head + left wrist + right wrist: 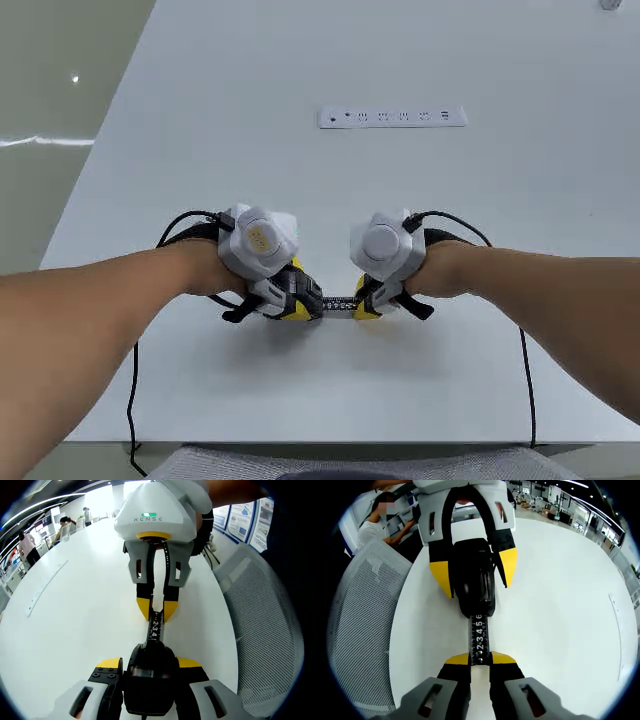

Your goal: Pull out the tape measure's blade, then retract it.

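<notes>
A black tape measure case (150, 677) sits clamped between the yellow-tipped jaws of my left gripper (150, 662), which is shut on it. A short length of numbered blade (155, 627) runs from the case to my right gripper (156, 609). In the right gripper view, my right gripper (480, 659) is shut on the blade (479, 635) near its end, and the case (475, 577) lies a few centimetres ahead. In the head view the left gripper (293, 300) and right gripper (366, 300) face each other low over the white table (330, 190), with the blade (340, 302) between them.
A white power strip (392, 117) lies flat at the back of the table. The table's near edge is just below the grippers, with a grey mesh chair (265, 630) beside it. Black cables (133, 380) trail from both grippers. People sit at distant desks (25, 545).
</notes>
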`<state>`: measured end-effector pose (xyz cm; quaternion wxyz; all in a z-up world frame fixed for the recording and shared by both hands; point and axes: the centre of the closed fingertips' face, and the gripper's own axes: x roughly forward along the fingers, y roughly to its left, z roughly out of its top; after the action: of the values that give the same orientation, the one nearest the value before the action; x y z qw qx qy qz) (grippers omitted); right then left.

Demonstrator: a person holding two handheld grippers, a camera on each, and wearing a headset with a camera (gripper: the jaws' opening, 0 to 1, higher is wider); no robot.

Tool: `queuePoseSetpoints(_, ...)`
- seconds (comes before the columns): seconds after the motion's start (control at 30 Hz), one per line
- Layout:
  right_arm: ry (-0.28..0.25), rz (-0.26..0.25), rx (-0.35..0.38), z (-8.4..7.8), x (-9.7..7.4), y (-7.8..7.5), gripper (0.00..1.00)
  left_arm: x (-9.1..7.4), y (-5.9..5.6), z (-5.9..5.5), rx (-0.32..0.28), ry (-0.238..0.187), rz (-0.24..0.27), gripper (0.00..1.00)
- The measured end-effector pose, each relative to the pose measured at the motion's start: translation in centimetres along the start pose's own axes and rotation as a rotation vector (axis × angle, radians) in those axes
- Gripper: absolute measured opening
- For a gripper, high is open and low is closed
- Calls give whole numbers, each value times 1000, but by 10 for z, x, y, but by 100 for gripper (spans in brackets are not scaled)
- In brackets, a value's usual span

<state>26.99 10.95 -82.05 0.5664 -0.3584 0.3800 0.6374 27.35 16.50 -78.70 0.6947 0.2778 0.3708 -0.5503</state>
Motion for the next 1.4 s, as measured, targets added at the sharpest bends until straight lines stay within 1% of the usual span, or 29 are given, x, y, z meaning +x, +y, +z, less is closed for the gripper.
queuePoseSetpoints(0.37,14,-3,13,-8,-3,-3,12,0,0,1,-5,-5,4,36)
queuePoseSetpoints(0.67,14,-1,15,-12,-3,-3,12,0,0,1,-12,-6,4,37)
queuePoseSetpoints(0.83,13,-2,22,-16,-7,-4,12,0,0,1,-20,-11,6,37)
queuePoseSetpoints(1.4,19,-7,27,-22,-13,-3,12,-1,-1,0,-24,-9,3,37)
